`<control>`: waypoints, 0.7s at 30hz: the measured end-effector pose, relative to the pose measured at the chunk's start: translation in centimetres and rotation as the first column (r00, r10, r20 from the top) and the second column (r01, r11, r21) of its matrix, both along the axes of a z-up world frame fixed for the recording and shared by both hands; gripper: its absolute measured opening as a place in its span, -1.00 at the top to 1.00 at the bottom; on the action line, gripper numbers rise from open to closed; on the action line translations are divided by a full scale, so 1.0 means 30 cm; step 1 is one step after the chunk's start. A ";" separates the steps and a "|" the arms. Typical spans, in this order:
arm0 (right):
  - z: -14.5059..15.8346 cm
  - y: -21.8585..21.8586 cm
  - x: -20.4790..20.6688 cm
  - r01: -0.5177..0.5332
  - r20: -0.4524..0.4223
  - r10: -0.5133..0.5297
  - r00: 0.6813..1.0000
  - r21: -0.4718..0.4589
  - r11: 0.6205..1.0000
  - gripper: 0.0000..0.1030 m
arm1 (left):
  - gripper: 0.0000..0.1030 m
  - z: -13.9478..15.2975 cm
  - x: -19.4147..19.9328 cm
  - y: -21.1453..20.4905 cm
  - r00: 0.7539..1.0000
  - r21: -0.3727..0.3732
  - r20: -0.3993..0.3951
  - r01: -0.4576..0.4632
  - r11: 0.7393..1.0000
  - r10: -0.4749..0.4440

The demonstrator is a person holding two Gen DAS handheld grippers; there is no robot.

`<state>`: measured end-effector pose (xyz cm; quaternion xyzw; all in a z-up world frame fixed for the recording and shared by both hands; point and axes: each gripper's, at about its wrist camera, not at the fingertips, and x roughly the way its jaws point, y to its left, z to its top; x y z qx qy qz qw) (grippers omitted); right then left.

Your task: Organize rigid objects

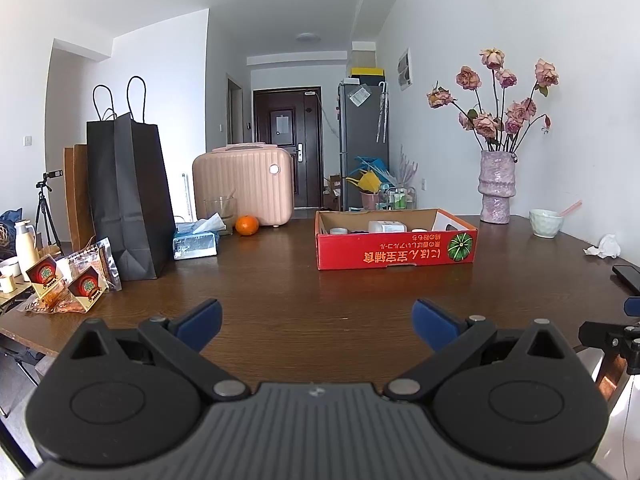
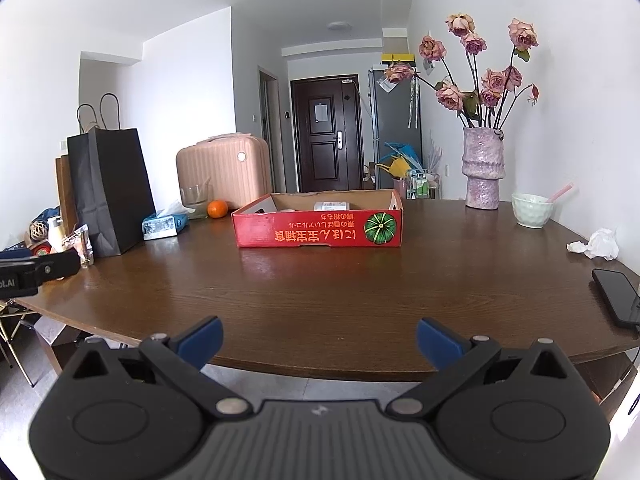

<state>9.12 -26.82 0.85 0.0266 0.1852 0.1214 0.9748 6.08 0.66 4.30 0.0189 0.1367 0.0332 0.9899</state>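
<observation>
Left hand-held gripper (image 1: 316,320) spread wide, nothing between its blue pads, hovering over the near part of the brown tabletop (image 1: 280,288). Right hand-held gripper (image 2: 318,338) also spread, empty, at the near edge of the tabletop. Red cardboard box (image 1: 396,248), shallow, open top, sits toward the far edge, mid-tabletop; inside it a white bottle (image 1: 386,226) lying down and a tape roll (image 1: 338,231), other contents too small to tell. Far left: black paper bag (image 1: 124,196) upright, tissue box (image 1: 196,240) just beside it, orange (image 1: 247,225) near a pink suitcase (image 1: 244,184). Snack packets (image 1: 76,280) at the left edge. Far right corner: vase of dried roses (image 1: 496,188), pale green bowl (image 1: 546,223) beside it. Crumpled tissue (image 1: 604,247) and black phone (image 2: 616,298) at the right edge.
</observation>
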 end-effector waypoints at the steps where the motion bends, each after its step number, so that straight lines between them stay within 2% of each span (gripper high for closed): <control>1: 0.000 0.000 -0.002 0.000 0.001 0.000 1.000 0.000 1.000 -1.00 | -1.00 0.000 0.000 -0.001 1.000 0.000 0.000 0.000 1.000 0.000; 21: 0.009 0.001 -0.013 -0.007 0.015 0.007 1.000 -0.006 1.000 -1.00 | -1.00 0.000 -0.001 0.002 1.000 -0.001 -0.002 0.002 1.000 -0.002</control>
